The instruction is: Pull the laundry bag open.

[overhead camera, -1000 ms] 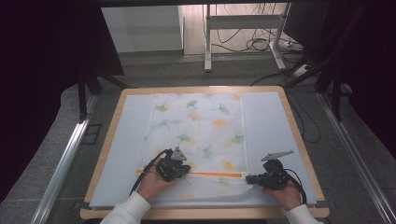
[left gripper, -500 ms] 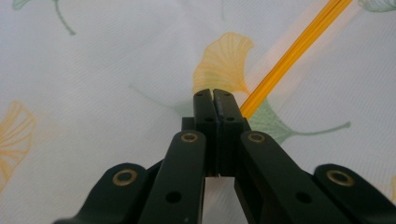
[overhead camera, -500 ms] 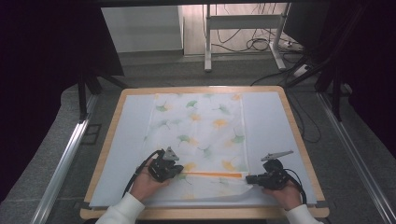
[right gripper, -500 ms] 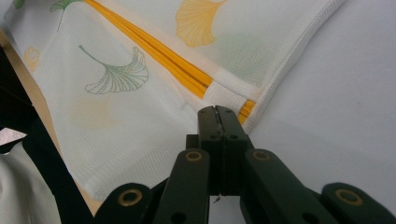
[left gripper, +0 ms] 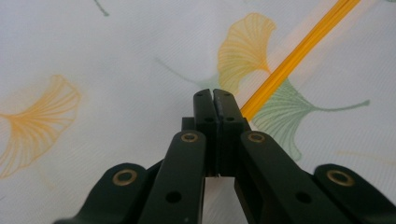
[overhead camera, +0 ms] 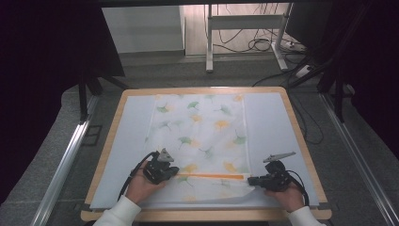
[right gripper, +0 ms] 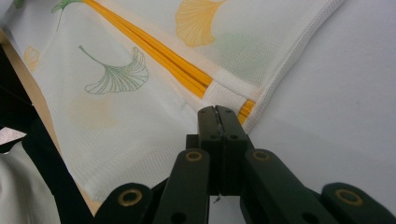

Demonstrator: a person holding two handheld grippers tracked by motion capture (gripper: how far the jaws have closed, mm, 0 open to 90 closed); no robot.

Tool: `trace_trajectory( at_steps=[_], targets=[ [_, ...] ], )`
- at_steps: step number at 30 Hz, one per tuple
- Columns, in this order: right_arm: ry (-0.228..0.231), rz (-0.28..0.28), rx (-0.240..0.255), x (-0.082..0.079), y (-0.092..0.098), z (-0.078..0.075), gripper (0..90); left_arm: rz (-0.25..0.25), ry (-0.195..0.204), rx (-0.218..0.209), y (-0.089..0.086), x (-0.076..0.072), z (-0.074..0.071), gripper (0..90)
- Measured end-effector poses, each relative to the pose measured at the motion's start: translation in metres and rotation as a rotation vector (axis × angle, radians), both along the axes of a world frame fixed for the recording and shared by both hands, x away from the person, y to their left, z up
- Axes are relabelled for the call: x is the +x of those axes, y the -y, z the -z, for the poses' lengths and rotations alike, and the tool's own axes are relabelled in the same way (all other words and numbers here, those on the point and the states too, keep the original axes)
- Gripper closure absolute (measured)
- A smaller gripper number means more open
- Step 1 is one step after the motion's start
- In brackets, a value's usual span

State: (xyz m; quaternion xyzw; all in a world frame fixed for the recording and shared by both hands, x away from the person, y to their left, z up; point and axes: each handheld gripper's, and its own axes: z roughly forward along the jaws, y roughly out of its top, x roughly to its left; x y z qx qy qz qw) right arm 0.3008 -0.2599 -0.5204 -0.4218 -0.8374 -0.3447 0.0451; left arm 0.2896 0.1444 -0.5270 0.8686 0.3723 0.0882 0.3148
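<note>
Left gripper (overhead camera: 162,172), jaws closed, is being slid left along the mesh bag's (overhead camera: 202,136) orange zip (overhead camera: 211,176); right gripper (overhead camera: 263,180) is being kept closed at the bag's corner.

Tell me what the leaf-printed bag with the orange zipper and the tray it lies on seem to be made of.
The leaf-printed bag looks like fine woven mesh fabric, likely synthetic: a tiny grid texture shows, with a stitched hem along its edge. Its orange zipper looks like plastic coil on matte tape, though that is hard to confirm. The tray seems to be pale wood at the rim, with a smooth matte light sheet inside.

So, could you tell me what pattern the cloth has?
White cloth printed with orange and green ginkgo leaves, plus an orange stripe; clearest in the left gripper view.
</note>
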Motion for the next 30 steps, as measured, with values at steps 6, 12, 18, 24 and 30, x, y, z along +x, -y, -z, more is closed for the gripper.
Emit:
trace_trajectory(
  at_steps=[6,12,18,24,30],
  targets=[
    [0.002,0.002,0.001,0.000,0.000,0.000,89.9,-0.005,0.000,0.003,-0.004,-0.001,0.000,90.0],
    [0.002,0.001,0.001,0.000,0.000,0.000,89.8,-0.017,-0.004,0.013,-0.009,0.000,0.000,90.0],
    [0.002,0.002,0.000,0.000,-0.001,0.000,89.8,-0.027,-0.003,0.020,-0.014,-0.001,0.000,90.0],
    [0.001,0.002,-0.005,0.000,-0.001,0.000,89.8,-0.034,-0.007,0.016,-0.019,-0.002,0.000,90.0],
    [0.001,0.001,-0.004,0.000,-0.001,0.000,89.8,-0.049,-0.010,0.014,-0.026,-0.002,0.000,90.0]
  ],
)
